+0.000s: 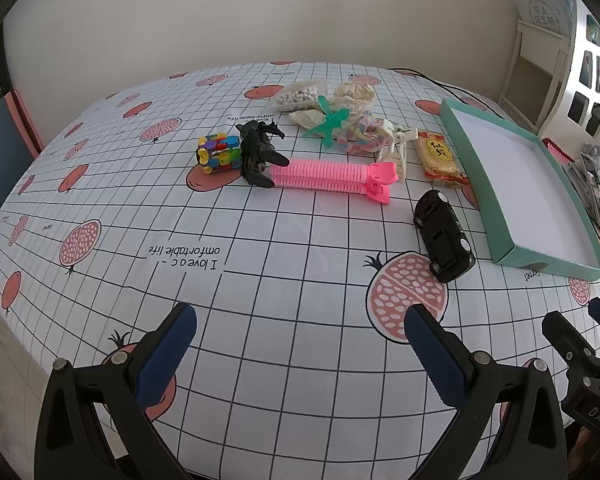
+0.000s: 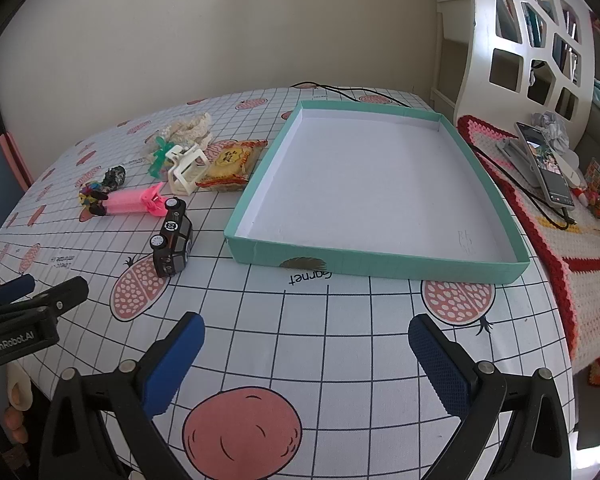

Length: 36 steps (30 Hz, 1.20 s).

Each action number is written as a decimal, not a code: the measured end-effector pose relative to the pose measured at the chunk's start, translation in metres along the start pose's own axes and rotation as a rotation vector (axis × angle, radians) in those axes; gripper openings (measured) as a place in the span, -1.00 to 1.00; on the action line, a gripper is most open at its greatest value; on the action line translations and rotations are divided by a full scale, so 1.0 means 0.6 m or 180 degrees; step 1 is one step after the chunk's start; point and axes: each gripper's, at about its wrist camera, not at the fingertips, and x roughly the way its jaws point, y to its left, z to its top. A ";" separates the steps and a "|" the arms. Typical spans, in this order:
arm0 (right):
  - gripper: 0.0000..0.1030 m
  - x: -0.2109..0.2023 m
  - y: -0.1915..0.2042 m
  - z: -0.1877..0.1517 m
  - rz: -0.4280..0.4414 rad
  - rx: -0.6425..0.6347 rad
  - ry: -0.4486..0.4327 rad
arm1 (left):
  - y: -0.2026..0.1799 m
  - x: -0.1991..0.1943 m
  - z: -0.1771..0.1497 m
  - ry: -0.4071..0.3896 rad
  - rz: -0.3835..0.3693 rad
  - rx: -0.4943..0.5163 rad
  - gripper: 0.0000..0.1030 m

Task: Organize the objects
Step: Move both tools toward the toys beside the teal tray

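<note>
Both grippers hover low over the tablecloth (image 1: 260, 300), left gripper (image 1: 300, 344) and right gripper (image 2: 306, 354) spread wide, holding nothing. Toy car (image 2: 172, 236) sits just left of the teal tray (image 2: 380, 268); other toys (image 1: 328, 176) clustered beyond.

Toy car (image 2: 173, 238) left of tray (image 2: 380, 266)

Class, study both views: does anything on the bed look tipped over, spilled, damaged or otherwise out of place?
One thing stands out: the black toy car lies tipped on its side beside the teal tray, wheels facing sideways rather than down. The tray holds nothing, while the other items sit in a loose cluster to its left. Nothing looks spilled or broken.
</note>
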 end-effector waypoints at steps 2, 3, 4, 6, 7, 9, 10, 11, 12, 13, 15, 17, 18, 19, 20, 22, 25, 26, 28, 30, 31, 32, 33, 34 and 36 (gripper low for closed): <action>1.00 0.001 -0.001 0.000 -0.0002 -0.0001 0.0003 | 0.000 0.000 0.000 0.0000 0.0001 -0.0002 1.00; 1.00 0.001 0.000 0.000 -0.0003 0.0000 0.0004 | 0.000 0.000 0.000 0.0001 0.0001 -0.0005 1.00; 1.00 0.001 0.000 0.001 -0.0002 0.0001 0.0003 | 0.000 0.000 0.000 0.0004 -0.0002 -0.0007 1.00; 1.00 0.000 -0.001 0.001 -0.0009 -0.0009 -0.0008 | 0.000 -0.001 -0.001 0.0002 -0.0013 -0.0016 1.00; 1.00 0.000 -0.001 0.001 -0.0008 -0.0014 -0.0017 | 0.000 -0.002 -0.001 -0.0007 -0.0018 -0.0025 1.00; 1.00 -0.002 -0.001 0.003 0.0008 -0.0023 -0.0034 | 0.001 -0.004 0.002 -0.0016 -0.0029 -0.0036 1.00; 1.00 -0.003 -0.001 0.004 0.0011 -0.0027 -0.0043 | 0.002 -0.006 0.003 -0.0021 -0.0046 -0.0044 1.00; 1.00 -0.005 0.001 0.008 0.0008 -0.0041 -0.0064 | 0.004 -0.009 0.005 -0.0027 -0.0079 -0.0067 1.00; 1.00 -0.009 0.005 0.013 0.0029 -0.0073 -0.0089 | 0.006 -0.011 0.009 -0.0032 -0.0116 -0.0100 1.00; 1.00 -0.012 0.009 0.019 0.0040 -0.0115 -0.0103 | 0.009 -0.013 0.014 -0.0026 -0.0150 -0.0142 1.00; 1.00 -0.018 0.018 0.035 0.0057 -0.0208 -0.0131 | 0.013 -0.014 0.028 0.0004 -0.0189 -0.0213 1.00; 1.00 -0.024 0.028 0.052 0.0087 -0.0296 -0.0153 | 0.018 -0.015 0.045 0.0038 -0.0184 -0.0291 1.00; 1.00 -0.029 0.039 0.065 0.0108 -0.0338 -0.0172 | 0.020 -0.016 0.052 0.0057 -0.0181 -0.0312 1.00; 1.00 -0.032 0.045 0.075 0.0135 -0.0357 -0.0172 | 0.022 -0.016 0.058 0.0081 -0.0183 -0.0333 1.00; 1.00 -0.034 0.050 0.086 0.0161 -0.0370 -0.0165 | 0.025 -0.016 0.070 0.0113 -0.0190 -0.0373 1.00; 1.00 -0.038 0.066 0.111 0.0198 -0.0394 -0.0142 | 0.030 -0.018 0.088 0.0162 -0.0204 -0.0441 1.00; 1.00 -0.039 0.080 0.147 0.0278 -0.0386 -0.0076 | 0.040 -0.019 0.121 0.0221 -0.0170 -0.0561 1.00; 1.00 -0.040 0.085 0.158 0.0301 -0.0389 -0.0053 | 0.042 -0.018 0.128 0.0232 -0.0155 -0.0583 1.00; 1.00 -0.039 0.097 0.176 0.0336 -0.0427 -0.0022 | 0.048 -0.012 0.148 0.0278 -0.0105 -0.0653 1.00; 1.00 -0.032 0.107 0.190 0.0351 -0.0484 0.0043 | 0.054 -0.004 0.163 0.0332 -0.0104 -0.0705 1.00; 1.00 -0.027 0.111 0.194 0.0360 -0.0505 0.0075 | 0.056 0.001 0.168 0.0363 -0.0104 -0.0735 1.00; 1.00 -0.021 0.114 0.198 0.0375 -0.0512 0.0112 | 0.057 0.007 0.174 0.0400 -0.0100 -0.0776 1.00; 1.00 -0.014 0.116 0.203 0.0391 -0.0508 0.0156 | 0.058 0.014 0.179 0.0445 -0.0083 -0.0809 1.00; 1.00 -0.006 0.118 0.206 0.0413 -0.0492 0.0206 | 0.058 0.020 0.183 0.0475 -0.0077 -0.0823 1.00; 1.00 0.013 0.119 0.210 0.0449 -0.0452 0.0349 | 0.056 0.035 0.192 0.0549 -0.0073 -0.0861 1.00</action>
